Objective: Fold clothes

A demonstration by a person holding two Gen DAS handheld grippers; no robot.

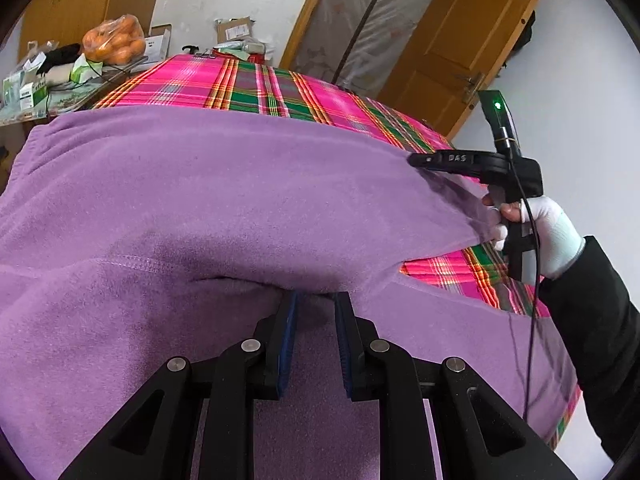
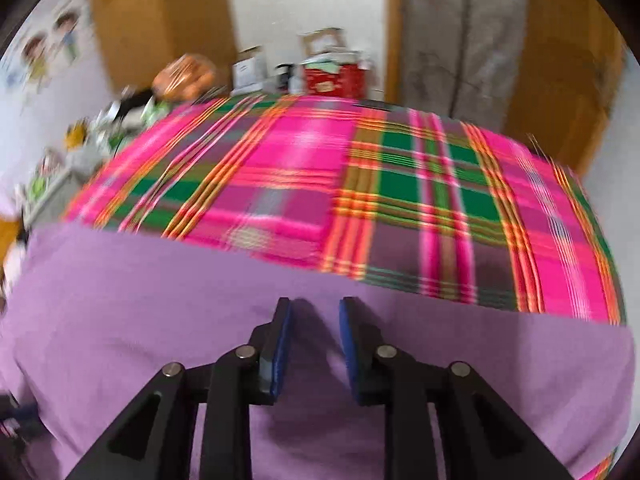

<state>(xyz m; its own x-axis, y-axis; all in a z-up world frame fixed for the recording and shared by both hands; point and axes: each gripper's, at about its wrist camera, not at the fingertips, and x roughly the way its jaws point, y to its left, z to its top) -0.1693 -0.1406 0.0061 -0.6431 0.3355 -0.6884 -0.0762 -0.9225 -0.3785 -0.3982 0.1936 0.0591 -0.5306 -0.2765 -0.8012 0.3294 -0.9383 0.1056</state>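
I'm clenching the left hand-held gripper (image 1: pixel 316 300) on a fold of the fleece (image 1: pixel 224 184) | right hand-held gripper (image 2: pixel 315 308) is hanging released above it | fleece is lying across the plaid bench (image 2: pixel 304 168).

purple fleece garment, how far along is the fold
Done: the purple fleece garment lies spread on the plaid cloth, one stitched hem already lapped over. In hand: the left gripper pinches a fold of it; the right gripper stands open over the fleece, holding nothing. Left: the garment is still broad, so further folds remain.
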